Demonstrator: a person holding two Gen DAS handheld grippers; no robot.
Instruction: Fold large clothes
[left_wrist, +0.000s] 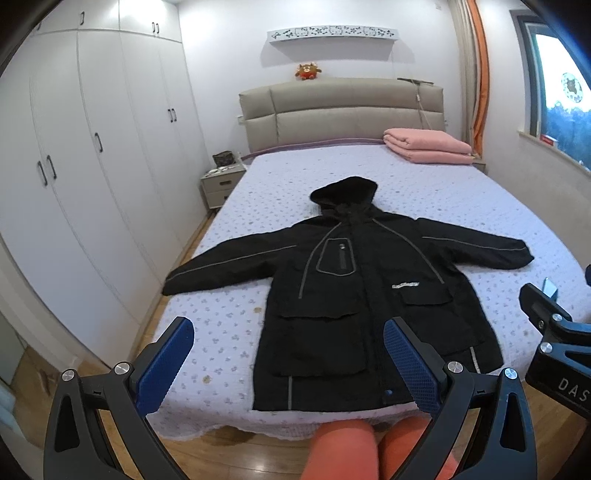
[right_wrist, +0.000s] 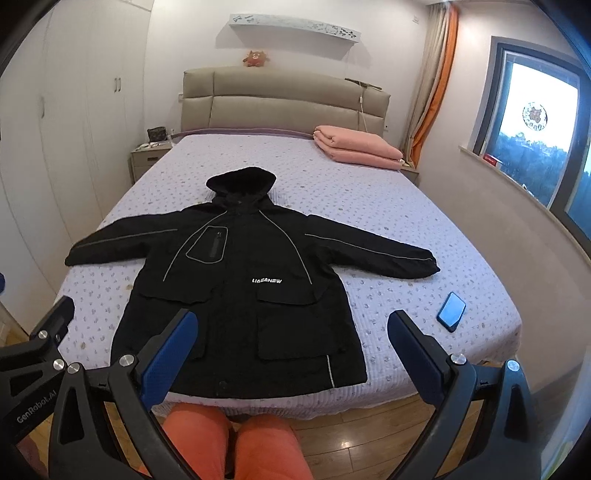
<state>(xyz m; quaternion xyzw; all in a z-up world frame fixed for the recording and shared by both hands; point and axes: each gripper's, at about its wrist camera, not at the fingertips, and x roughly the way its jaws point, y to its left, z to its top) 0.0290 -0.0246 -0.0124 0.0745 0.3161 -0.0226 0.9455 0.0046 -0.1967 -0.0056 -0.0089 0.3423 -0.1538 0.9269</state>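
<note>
A black hooded coat (left_wrist: 343, 295) (right_wrist: 240, 288) lies flat and face up on the bed, both sleeves spread out to the sides and the hood toward the headboard. Its hem reaches the bed's near edge. My left gripper (left_wrist: 288, 332) hovers open in front of the hem, nothing between its blue pads (left_wrist: 166, 365). My right gripper (right_wrist: 291, 325) is also open and empty, held above the hem's right part. Each gripper shows at the edge of the other's view.
The bed (right_wrist: 369, 206) has a lilac flowered cover. A blue phone (right_wrist: 451, 311) lies right of the coat. A folded pink blanket (right_wrist: 358, 147) sits by the headboard. A person's orange-clad legs (right_wrist: 236, 443) are at the foot. White wardrobes (left_wrist: 92, 147) stand left.
</note>
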